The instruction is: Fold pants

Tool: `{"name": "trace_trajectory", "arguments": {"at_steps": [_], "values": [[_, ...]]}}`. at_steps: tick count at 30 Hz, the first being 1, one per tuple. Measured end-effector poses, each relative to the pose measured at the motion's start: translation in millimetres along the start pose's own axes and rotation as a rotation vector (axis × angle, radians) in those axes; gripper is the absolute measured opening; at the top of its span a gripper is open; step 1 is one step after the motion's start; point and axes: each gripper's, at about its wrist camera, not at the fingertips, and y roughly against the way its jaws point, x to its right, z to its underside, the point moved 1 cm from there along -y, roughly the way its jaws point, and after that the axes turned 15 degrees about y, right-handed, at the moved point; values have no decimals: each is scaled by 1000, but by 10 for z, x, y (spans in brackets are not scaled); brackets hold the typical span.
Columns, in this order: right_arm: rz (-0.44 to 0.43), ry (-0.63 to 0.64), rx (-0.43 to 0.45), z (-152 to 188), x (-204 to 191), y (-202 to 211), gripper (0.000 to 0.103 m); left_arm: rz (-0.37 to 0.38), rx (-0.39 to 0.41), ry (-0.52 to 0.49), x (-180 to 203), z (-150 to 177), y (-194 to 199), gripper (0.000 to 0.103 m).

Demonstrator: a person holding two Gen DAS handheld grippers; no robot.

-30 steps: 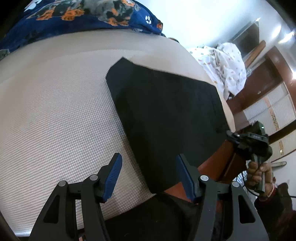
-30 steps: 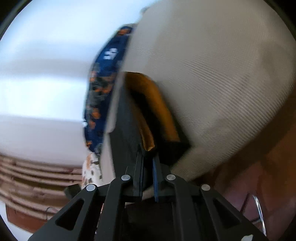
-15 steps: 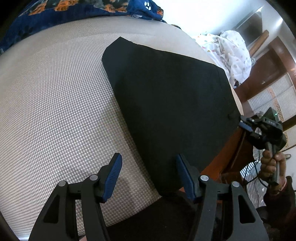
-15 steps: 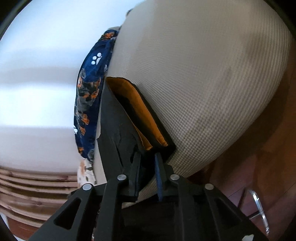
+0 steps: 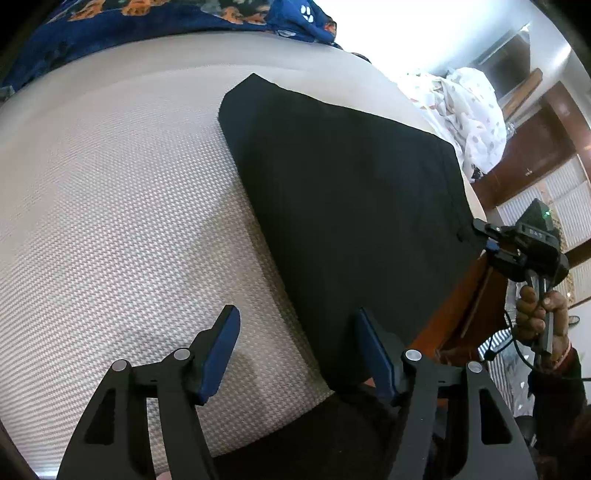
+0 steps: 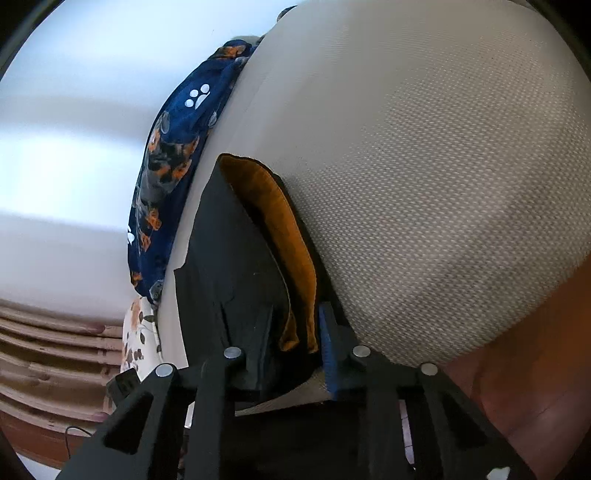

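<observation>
The black pants (image 5: 343,206) lie flat on the beige bed, with their near end hanging over the bed's front edge. My left gripper (image 5: 299,350) is open and empty, hovering over the left edge of the pants near the bed's front. My right gripper (image 6: 295,332) has its jaws partly apart around the pants' right edge (image 6: 236,266), where an orange lining (image 6: 273,229) shows between the layers. It also shows in the left wrist view (image 5: 495,240) at the pants' right edge, held by a hand.
The beige textured mattress (image 5: 110,206) spreads left of the pants. A blue patterned blanket (image 5: 147,18) lies along the far side. A white printed cloth (image 5: 472,107) is heaped at the far right. The wooden bed frame (image 5: 465,291) and a cable are at the right.
My right gripper's jaws have widened from nearly shut on the pants' edge to partly apart. The left wrist view has shifted a little; the pants now lie flatter on the bed.
</observation>
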Motion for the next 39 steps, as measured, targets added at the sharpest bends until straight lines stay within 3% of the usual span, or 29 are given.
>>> {"name": "trace_trajectory", "arguments": {"at_steps": [3, 6, 8, 16, 23, 30, 35, 37, 39], "values": [[-31, 26, 3, 17, -94, 4, 21, -6, 23, 15, -48, -43, 49, 66], [1, 23, -15, 32, 9, -57, 19, 5, 16, 53, -107, -82, 48, 66], [-22, -8, -14, 47, 81, -88, 19, 9, 17, 61, -136, -75, 53, 66], [46, 122, -41, -35, -121, -79, 24, 63, -9, 45, -59, -98, -13, 66], [98, 234, -38, -234, -231, -48, 30, 225, -84, 58, -93, -213, -159, 66], [39, 248, -101, -478, -56, -259, 38, 348, -141, 52, -240, -310, -175, 66], [-125, 246, -212, -552, 14, -526, 45, 430, -192, 37, -277, -370, -214, 66], [-145, 259, -232, -578, 9, -550, 46, 465, -216, 32, -267, -408, -216, 66], [-194, 272, -262, -618, -29, -630, 53, 486, -235, 25, -299, -432, -212, 66]]}}
